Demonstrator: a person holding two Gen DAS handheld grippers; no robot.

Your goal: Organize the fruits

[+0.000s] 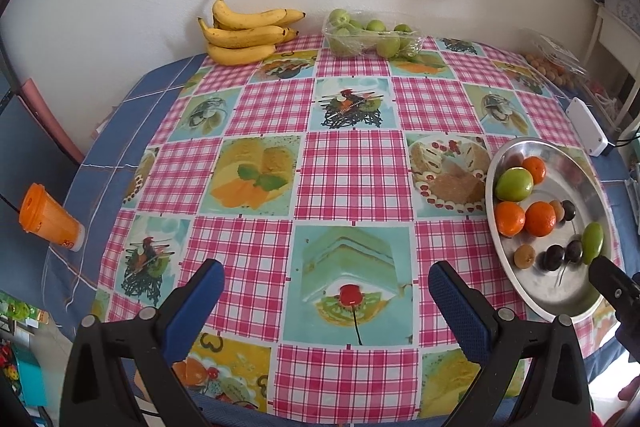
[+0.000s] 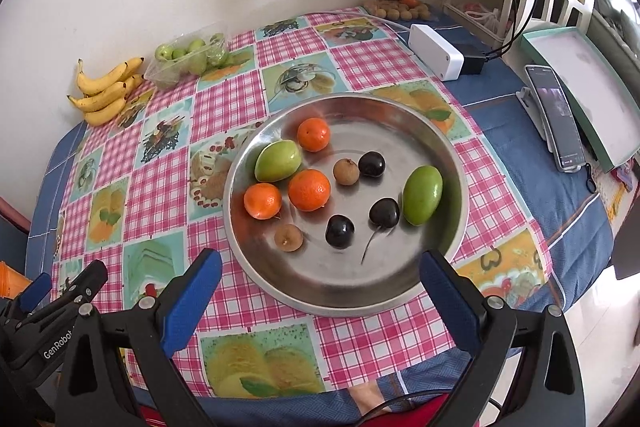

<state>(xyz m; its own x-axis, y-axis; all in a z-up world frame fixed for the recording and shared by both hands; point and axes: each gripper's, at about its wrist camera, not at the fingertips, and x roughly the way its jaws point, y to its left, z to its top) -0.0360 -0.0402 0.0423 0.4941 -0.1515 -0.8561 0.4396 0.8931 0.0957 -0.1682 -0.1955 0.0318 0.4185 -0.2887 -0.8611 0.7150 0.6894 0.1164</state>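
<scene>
Resting fruit: three oranges (image 2: 309, 189), two green fruits (image 2: 422, 194), three dark cherries (image 2: 340, 231) and two brown longans (image 2: 346, 171) lie in the metal tray (image 2: 456, 163).
Left gripper (image 1: 326, 291): jaws spread wide, holding nothing, above the checked tablecloth (image 1: 352, 163).
Right gripper (image 2: 320, 279): released, empty, at the tray's near rim.
Wall side: bananas (image 1: 248, 35) beside a plastic punnet of green fruit (image 1: 372, 35).

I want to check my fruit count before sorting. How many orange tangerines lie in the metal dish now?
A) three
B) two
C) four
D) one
A: the right wrist view shows three tangerines in the metal dish, one at the back and two nearer the front, beside the green fruits and the dark ones.
</scene>
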